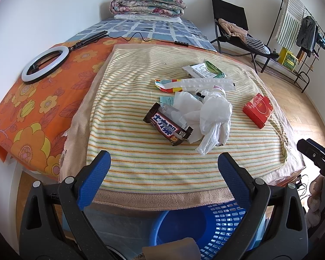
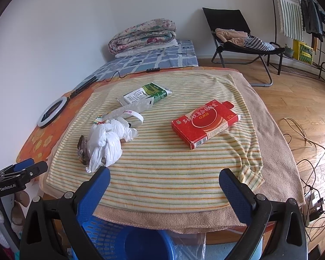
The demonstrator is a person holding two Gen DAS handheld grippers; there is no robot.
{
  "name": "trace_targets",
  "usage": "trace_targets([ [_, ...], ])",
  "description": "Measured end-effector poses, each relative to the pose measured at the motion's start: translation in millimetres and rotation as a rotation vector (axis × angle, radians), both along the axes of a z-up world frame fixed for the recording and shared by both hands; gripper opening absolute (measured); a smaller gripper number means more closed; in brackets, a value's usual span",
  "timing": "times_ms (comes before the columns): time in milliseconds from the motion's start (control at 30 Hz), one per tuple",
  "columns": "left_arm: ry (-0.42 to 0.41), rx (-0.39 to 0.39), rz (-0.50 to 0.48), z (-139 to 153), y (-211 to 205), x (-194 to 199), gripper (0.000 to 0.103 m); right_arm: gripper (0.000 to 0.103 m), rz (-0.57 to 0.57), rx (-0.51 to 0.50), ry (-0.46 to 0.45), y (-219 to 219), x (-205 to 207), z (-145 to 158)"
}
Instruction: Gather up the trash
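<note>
Trash lies on a striped towel on the bed: a brown candy wrapper, a crumpled white plastic bag, a long white wrapper, a green-white packet and a red box. In the right wrist view I see the red box, the white bag and the green packet. My left gripper is open and empty, near the towel's front edge. My right gripper is open and empty too. A blue perforated basket stands below the bed edge.
A ring light with its cable lies on the orange floral sheet at the left. Folded quilts sit at the bed's far end. A black chair with clothes and a clothes rack stand at the right. Cables lie on the wood floor.
</note>
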State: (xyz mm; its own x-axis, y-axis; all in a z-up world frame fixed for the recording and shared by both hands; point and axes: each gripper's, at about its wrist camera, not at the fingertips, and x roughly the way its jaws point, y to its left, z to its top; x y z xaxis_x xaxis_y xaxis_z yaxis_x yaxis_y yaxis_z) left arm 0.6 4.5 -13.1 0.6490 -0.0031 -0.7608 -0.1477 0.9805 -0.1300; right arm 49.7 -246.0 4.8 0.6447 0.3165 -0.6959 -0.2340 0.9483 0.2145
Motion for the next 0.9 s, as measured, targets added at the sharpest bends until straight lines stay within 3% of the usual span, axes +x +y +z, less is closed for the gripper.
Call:
trace_targets([
  [633, -0.001, -0.021, 0.003, -10.4, 12.9, 0.8, 0.101, 0.102, 0.043, 0.006, 0.005, 5.1, -0.5, -2.6],
  [900, 0.003, -0.022, 0.003, -12.0, 9.4, -0.5, 0.101, 0.102, 0.061, 0.053, -0.024, 5.4, -4.0, -4.0],
])
